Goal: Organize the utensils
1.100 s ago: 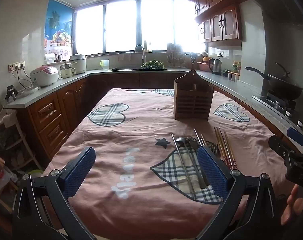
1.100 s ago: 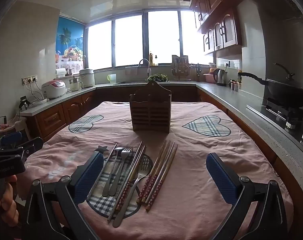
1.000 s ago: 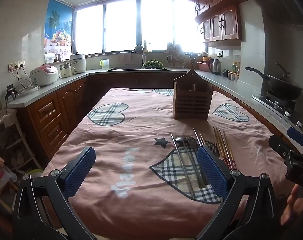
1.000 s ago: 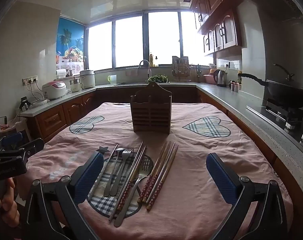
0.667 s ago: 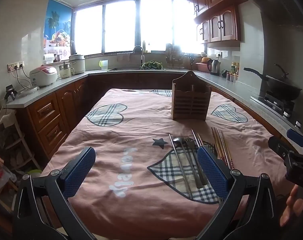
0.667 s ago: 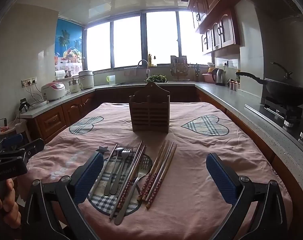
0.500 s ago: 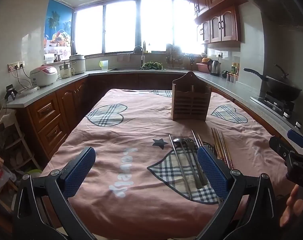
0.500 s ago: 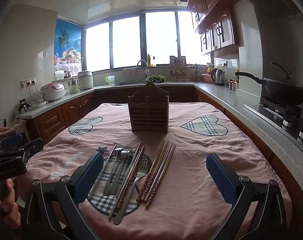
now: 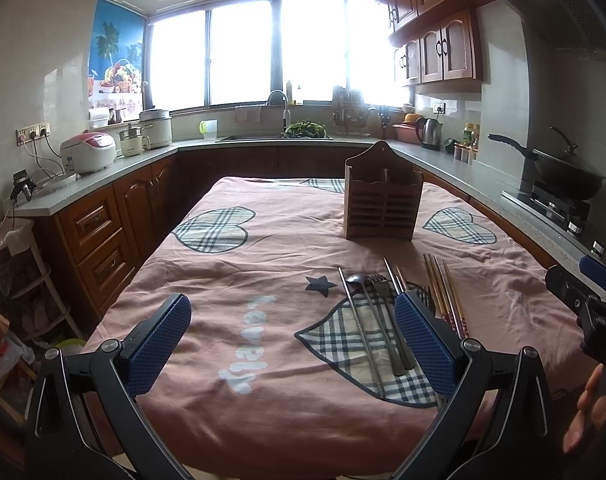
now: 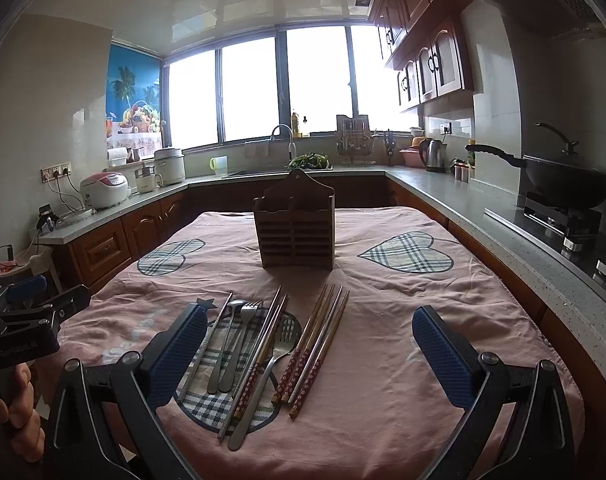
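No change noted: my left hand-held gripper (image 9: 293,340) and right hand-held gripper (image 10: 309,354) remain wide, empty; utensils (image 10: 263,344) undisturbed on tabletop (image 10: 403,300).

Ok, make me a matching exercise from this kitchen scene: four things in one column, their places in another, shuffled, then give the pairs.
Things:
1. wooden utensil holder
2. chopsticks
3. wok
4. rice cooker

Places:
A. on the stove, along the right-hand counter
B. lying flat on the pink cloth, just right of the forks and spoon
C. standing upright on the cloth, beyond the loose utensils
D. on the left-hand counter, near the wall sockets

Pairs: 1-C, 2-B, 3-A, 4-D
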